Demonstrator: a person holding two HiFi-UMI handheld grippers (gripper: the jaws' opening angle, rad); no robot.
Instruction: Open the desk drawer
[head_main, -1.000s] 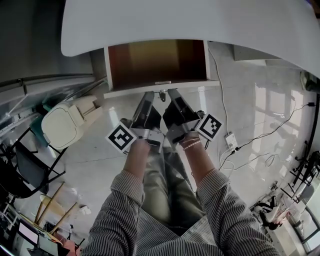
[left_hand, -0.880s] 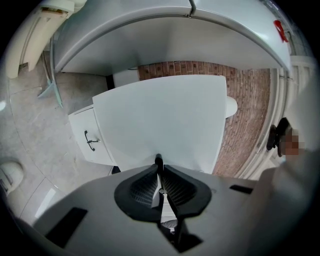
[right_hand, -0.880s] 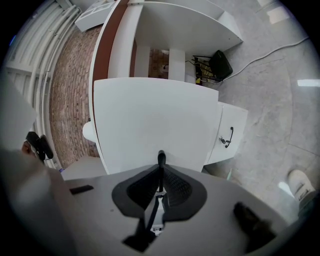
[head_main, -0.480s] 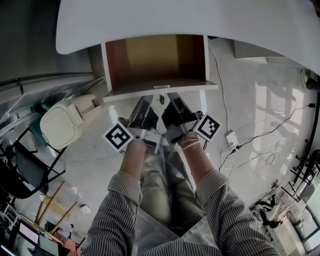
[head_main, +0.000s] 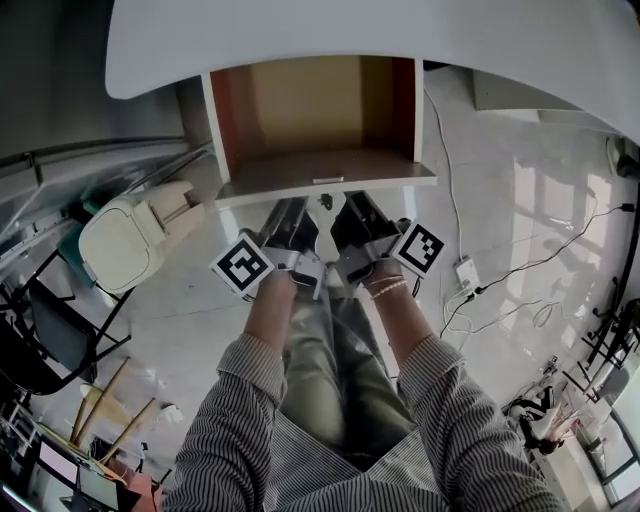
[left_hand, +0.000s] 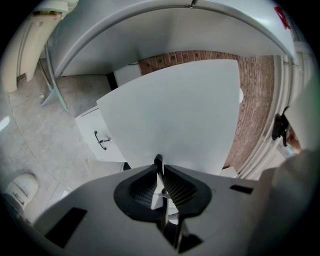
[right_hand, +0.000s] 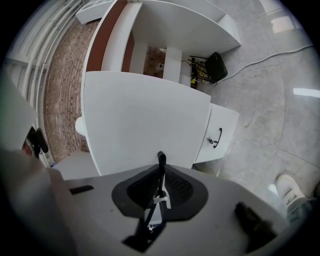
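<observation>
One red mark (left_hand: 282, 17), perhaps lettering, shows above the drawer (left_hand: 170, 110) front.

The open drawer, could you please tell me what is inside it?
Only the drawer's bare brown floor and walls show, with nothing lying in the visible part. The white desktop covers its back end.

Drawer (head_main: 310, 110) looks matt brown wood inside, floor (head_main: 520, 220) glossy tile, sleeves (head_main: 235, 420) striped cloth.
</observation>
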